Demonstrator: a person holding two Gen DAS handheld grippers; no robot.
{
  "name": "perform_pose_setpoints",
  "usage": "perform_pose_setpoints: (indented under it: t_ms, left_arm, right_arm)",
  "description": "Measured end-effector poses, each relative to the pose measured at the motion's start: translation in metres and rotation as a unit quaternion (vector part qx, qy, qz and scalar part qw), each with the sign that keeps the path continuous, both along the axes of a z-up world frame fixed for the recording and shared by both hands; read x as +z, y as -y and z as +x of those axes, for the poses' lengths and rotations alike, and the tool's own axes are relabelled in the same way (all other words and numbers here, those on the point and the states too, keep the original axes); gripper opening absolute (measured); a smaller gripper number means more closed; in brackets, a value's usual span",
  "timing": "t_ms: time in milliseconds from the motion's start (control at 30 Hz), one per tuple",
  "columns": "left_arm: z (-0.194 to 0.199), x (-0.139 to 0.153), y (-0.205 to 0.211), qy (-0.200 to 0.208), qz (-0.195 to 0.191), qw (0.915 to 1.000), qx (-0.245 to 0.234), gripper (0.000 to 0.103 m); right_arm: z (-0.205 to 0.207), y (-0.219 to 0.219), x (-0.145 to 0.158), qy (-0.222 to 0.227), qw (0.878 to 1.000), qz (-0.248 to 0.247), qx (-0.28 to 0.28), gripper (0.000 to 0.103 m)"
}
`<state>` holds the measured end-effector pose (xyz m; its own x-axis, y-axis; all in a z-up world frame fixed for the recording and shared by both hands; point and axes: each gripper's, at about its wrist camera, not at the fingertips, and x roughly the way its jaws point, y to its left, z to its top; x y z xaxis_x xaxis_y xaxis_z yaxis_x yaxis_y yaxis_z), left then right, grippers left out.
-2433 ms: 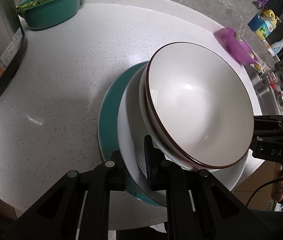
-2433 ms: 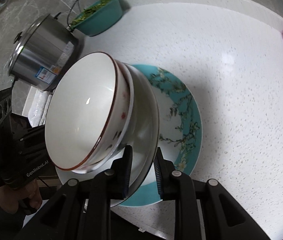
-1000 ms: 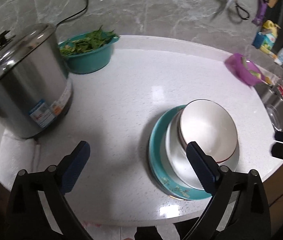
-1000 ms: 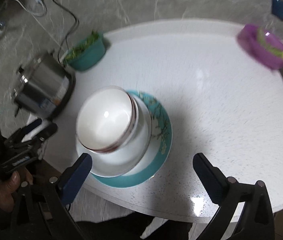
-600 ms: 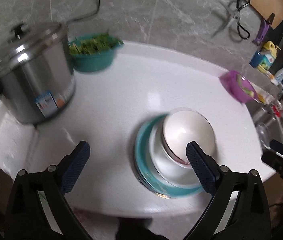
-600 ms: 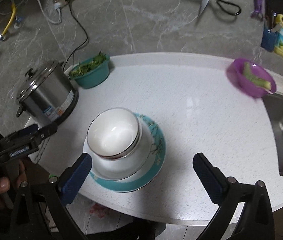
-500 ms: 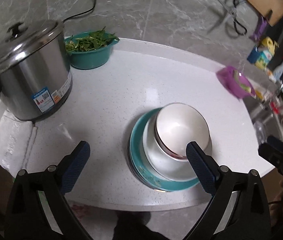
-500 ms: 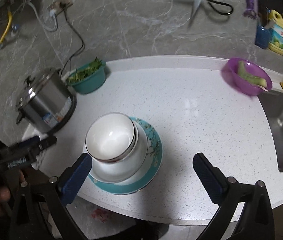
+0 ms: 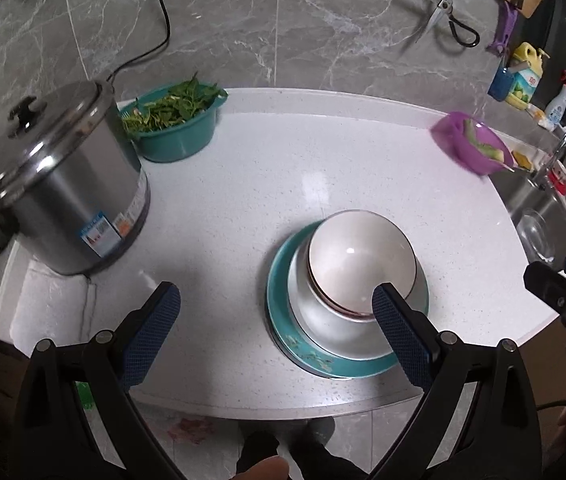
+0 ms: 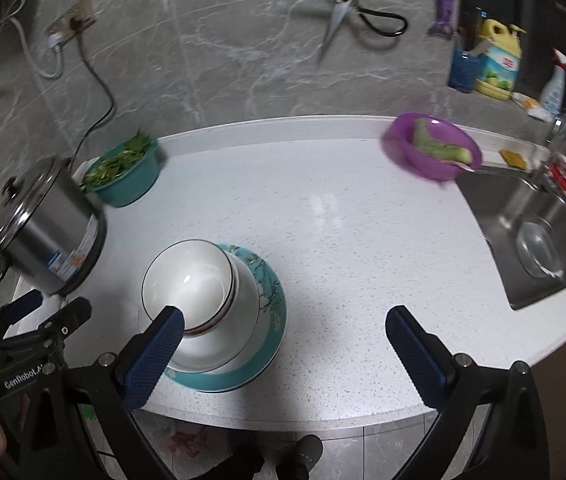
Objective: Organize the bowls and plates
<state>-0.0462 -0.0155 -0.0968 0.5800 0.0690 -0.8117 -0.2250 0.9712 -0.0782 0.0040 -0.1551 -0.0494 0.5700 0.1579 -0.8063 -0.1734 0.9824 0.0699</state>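
Note:
A stack stands near the front edge of the white counter (image 9: 243, 208): a teal flowered plate (image 9: 279, 320) at the bottom, a white plate (image 9: 303, 312) on it, and white brown-rimmed bowls (image 9: 359, 260) on top. The stack also shows in the right wrist view, with the teal plate (image 10: 271, 308) under the bowls (image 10: 187, 276). My left gripper (image 9: 277, 328) is open and empty, held back above the front edge. My right gripper (image 10: 283, 340) is open and empty, to the right of the stack. Neither touches the dishes.
A steel pot (image 9: 55, 184) stands at the left. A teal bowl of greens (image 9: 171, 124) is behind it. A purple bowl (image 9: 471, 148) sits at the back right. A sink (image 10: 531, 240) with a glass bowl lies to the right. Scissors (image 10: 347, 4) hang on the wall.
Both grippers let go of the stack's rim, opened wide and pulled back and up from it. The stack stays on the counter.

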Motion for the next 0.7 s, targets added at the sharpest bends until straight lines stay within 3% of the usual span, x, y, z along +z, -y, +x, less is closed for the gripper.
perform_pose_setpoints:
  t_ms: [267,700]
  left_arm:
    - [-0.01,0.005,-0.009,0.01,-0.013,0.9999,0.002,0.098]
    - [-0.017,0.015,-0.006,0.017,-0.015,0.9997,-0.002,0.098]
  right_arm:
    - [-0.009,-0.022,0.008,0.013,0.999,-0.035,-0.013,0.103]
    - [-0.013,-0.03,0.016,0.015,0.999,-0.028,-0.007,0.103]
